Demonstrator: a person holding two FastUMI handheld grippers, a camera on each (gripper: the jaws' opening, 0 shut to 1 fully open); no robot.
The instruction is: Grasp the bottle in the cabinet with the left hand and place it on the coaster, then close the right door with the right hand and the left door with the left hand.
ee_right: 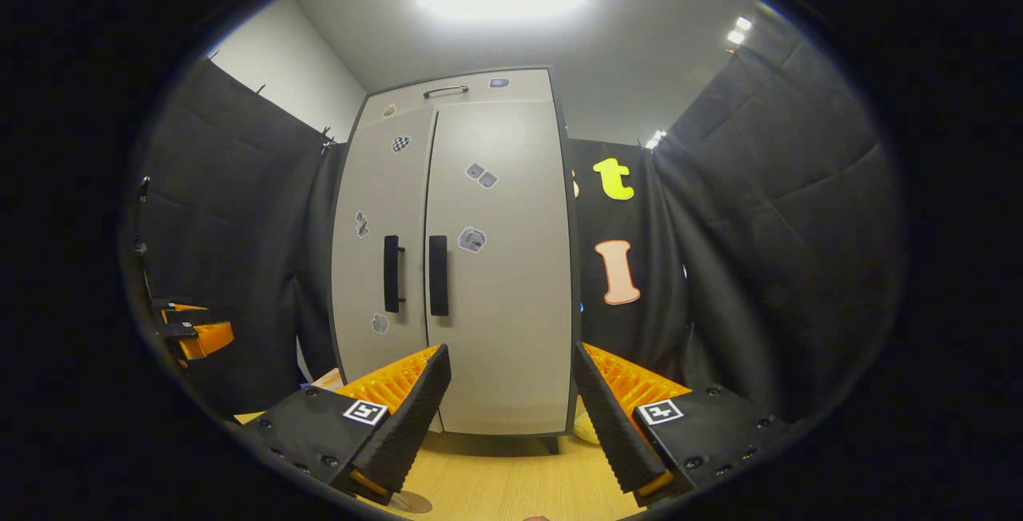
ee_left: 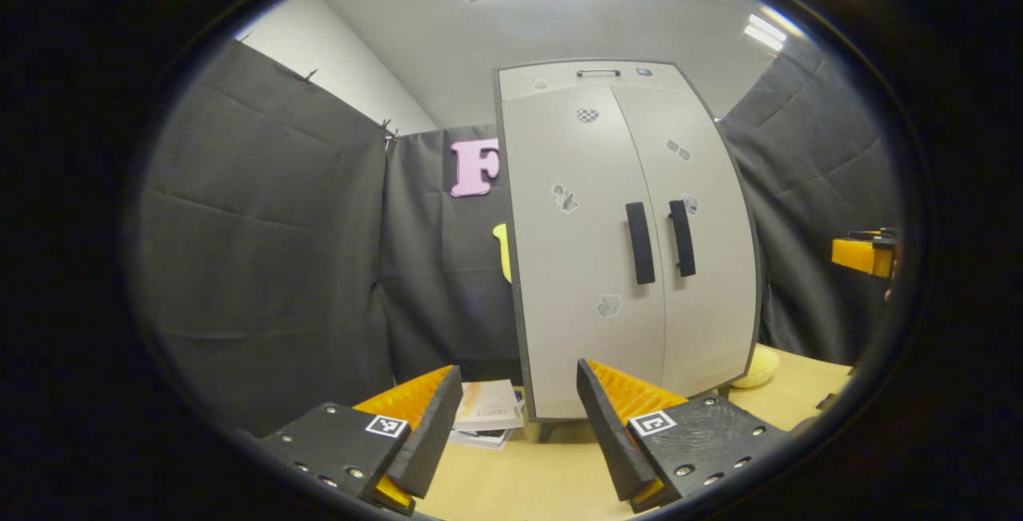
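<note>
**Cabinet shut, both grippers wide**

The bottle cannot be seen; the grey cabinet stands at the centre of the left gripper view with its left door and right door both closed, black handles side by side. On the wooden table, books lie at the lower centre beside it. The left gripper gapes wide, holding nothing. The right gripper is equally wide and empty before the cabinet.

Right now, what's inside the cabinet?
That cannot be seen. Both doors of the cabinet are shut, handles side by side, so they cover the inside. Any bottle in there is hidden.
</note>
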